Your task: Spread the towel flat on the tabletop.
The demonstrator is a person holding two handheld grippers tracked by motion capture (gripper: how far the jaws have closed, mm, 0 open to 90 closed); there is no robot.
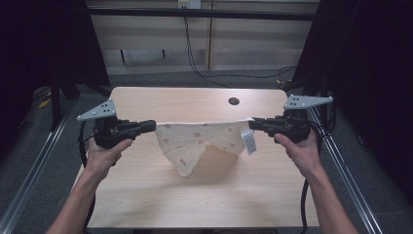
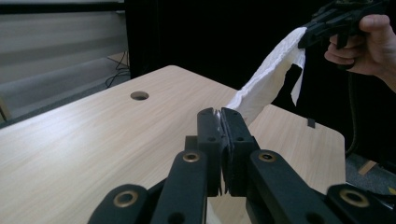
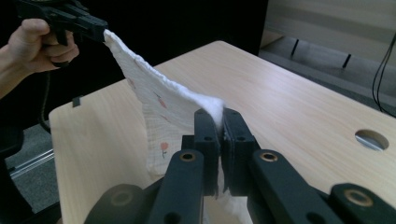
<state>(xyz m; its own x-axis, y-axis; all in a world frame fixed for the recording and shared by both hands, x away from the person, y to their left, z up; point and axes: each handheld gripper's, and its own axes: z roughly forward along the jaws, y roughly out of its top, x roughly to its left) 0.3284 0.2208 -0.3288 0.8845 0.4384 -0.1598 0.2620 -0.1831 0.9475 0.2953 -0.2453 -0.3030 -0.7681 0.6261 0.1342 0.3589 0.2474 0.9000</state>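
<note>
Wooden surface (image 1: 146,195) with cable hole (image 1: 234,101) | cloth (image 1: 195,139) hangs stretched above it, lower corner drooping | your left gripper (image 1: 152,126) and right gripper (image 1: 252,124) have fingers clamped on opposite top corners | step: spreading cloth, likely for folding | next: keep edge taut, hands level.

The tabletop (image 1: 146,195) is pale wood-grain with rounded corners. A round cable hole (image 1: 234,101) sits in it near the far edge, beyond the right gripper's fingers. Its surface beneath both pairs of fingers lies bare.
</note>
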